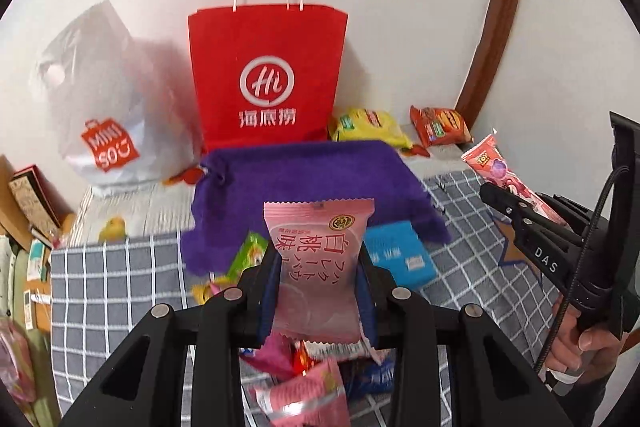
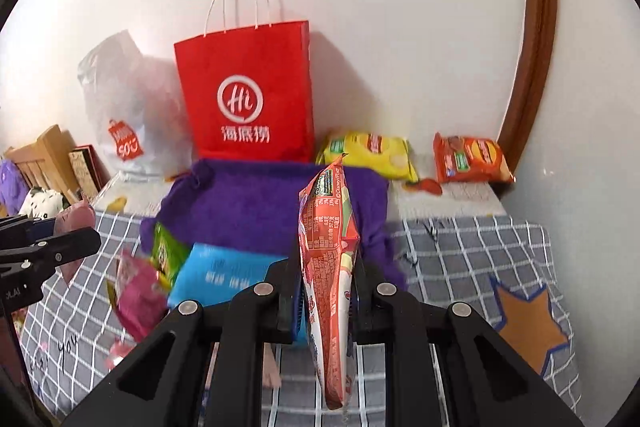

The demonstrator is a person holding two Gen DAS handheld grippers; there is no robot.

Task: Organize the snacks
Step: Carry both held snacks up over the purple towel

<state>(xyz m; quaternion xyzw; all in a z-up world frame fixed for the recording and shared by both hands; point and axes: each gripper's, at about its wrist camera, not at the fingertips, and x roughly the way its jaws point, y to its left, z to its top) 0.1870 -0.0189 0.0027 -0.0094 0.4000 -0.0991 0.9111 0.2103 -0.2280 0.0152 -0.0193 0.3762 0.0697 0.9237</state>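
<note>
Left gripper [image 1: 318, 283]: clamps 1 pink peach-flavour snack packet [image 1: 318, 267]. Right gripper [image 2: 326, 291]: clamps 1 long orange-red wrapper [image 2: 328, 251], possibly candy. Both above purple fleece cloth [image 1: 304, 179], checked grey bedspread [image 1: 116, 279].

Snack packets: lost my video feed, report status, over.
Left gripper shut on pink peach packet. Right gripper shut on long red packet. Purple bag ahead, nothing blocking it.
</note>
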